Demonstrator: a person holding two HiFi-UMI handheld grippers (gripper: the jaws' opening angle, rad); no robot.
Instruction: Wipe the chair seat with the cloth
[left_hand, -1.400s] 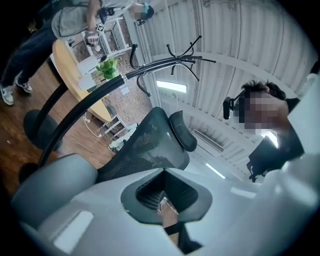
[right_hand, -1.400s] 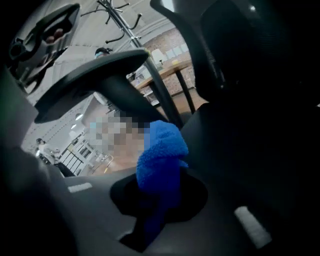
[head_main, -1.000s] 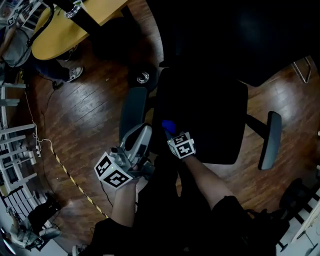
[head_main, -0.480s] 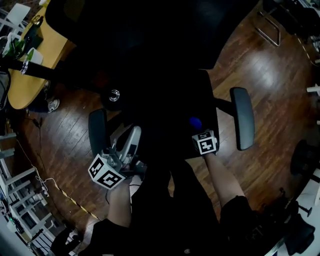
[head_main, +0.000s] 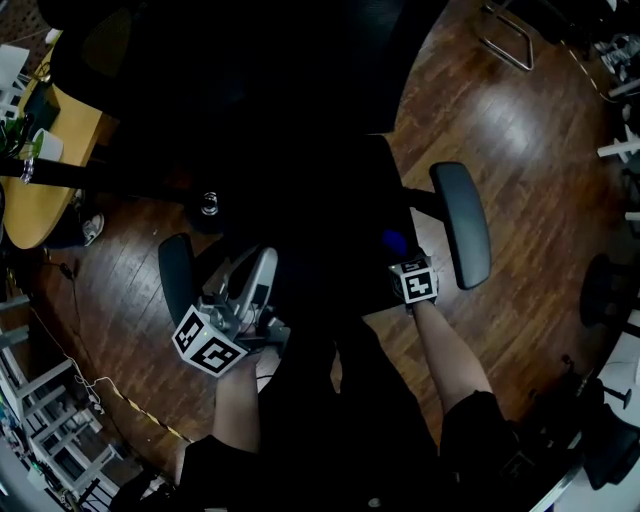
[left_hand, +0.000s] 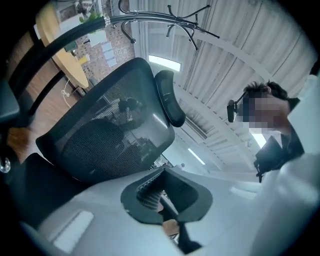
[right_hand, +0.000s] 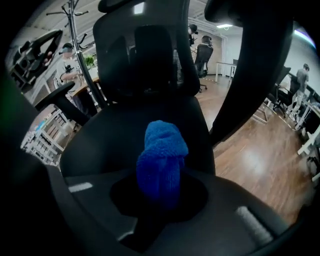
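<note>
- My right gripper (right_hand: 160, 200) has its jaws shut tight on the cloth (right_hand: 161, 159) — a blue, fluffy bundle that sticks out past the tips.
- In the head view the cloth is over the right side of the seat (head_main: 330, 225). It is near the front edge and just beside the right armrest (head_main: 461, 225).
- The seat is black and the picture is dark. I can't tell if the cloth is pressing on the seat or only hanging just above it.
- My left gripper (left_hand: 161, 199) has its jaws close together with nothing in them.
- It is tipped up and looks at the chair back (left_hand: 107, 130), not at the seat. In the head view it is off the seat, by the left armrest (head_main: 177, 280).
- I think the wiping step is in hand, because the cloth is held and it is at the seat. Most of the seat lies to the left and toward the back, and I'd guess that part needs a rub too.
- The next move, as I see it — push the cloth down flat on the seat and slide it across to the left. Then work toward the back in rows.
- I'd want a firm grip so the bundle does not slip out. The left gripper could hold the chair so it does not roll on the wood floor (head_main: 520, 150).
</note>
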